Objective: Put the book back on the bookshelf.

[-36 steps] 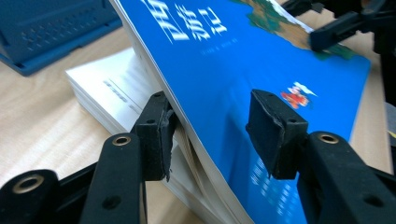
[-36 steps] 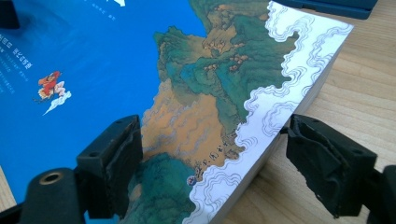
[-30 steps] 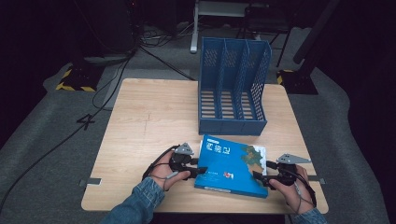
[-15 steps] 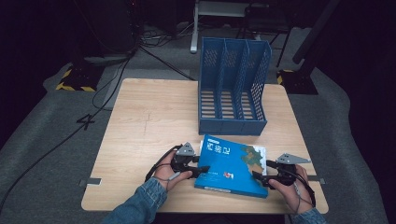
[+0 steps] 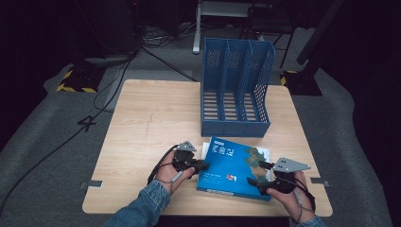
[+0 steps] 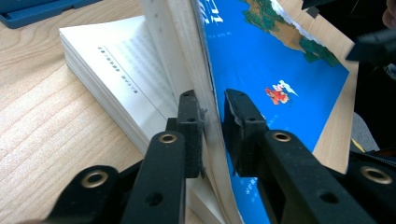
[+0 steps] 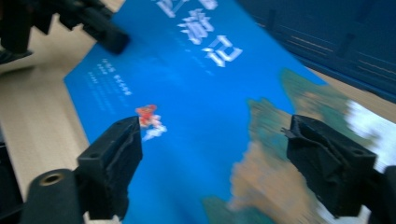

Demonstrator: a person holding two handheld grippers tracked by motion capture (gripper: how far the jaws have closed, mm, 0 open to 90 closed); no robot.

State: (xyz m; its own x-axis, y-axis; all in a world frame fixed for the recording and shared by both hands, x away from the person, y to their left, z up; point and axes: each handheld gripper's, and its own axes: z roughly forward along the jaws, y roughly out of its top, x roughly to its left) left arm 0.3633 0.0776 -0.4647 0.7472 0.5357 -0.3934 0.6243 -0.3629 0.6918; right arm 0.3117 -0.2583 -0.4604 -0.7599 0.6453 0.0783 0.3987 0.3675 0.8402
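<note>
The wooden bench [image 5: 156, 123] is carrying every item under inspection. The blue file rack [image 5: 235, 90] is standing upright toward its far side and serves as the landmark here; its three upright compartments are showing bare slatted floors in the high view.

The blue book [image 5: 234, 165] is lying directly in front of the rack, toward the person, near the bench's front edge. In the left gripper view its blue cover and a thin sheaf of pages are being lifted clear of the white page block [image 6: 112, 70], which is resting flat on the bench.

The left tool [image 6: 212, 126] is sitting at the book's left edge, further from the rack than the book's far corner. Its jaws have just been closing and are now pinching the raised cover and pages between them.

The right tool [image 7: 212, 163] is hovering over the book's right front corner, diagonally in front of the rack. Its jaws are standing wide apart above the cover, gripping nothing.
</note>
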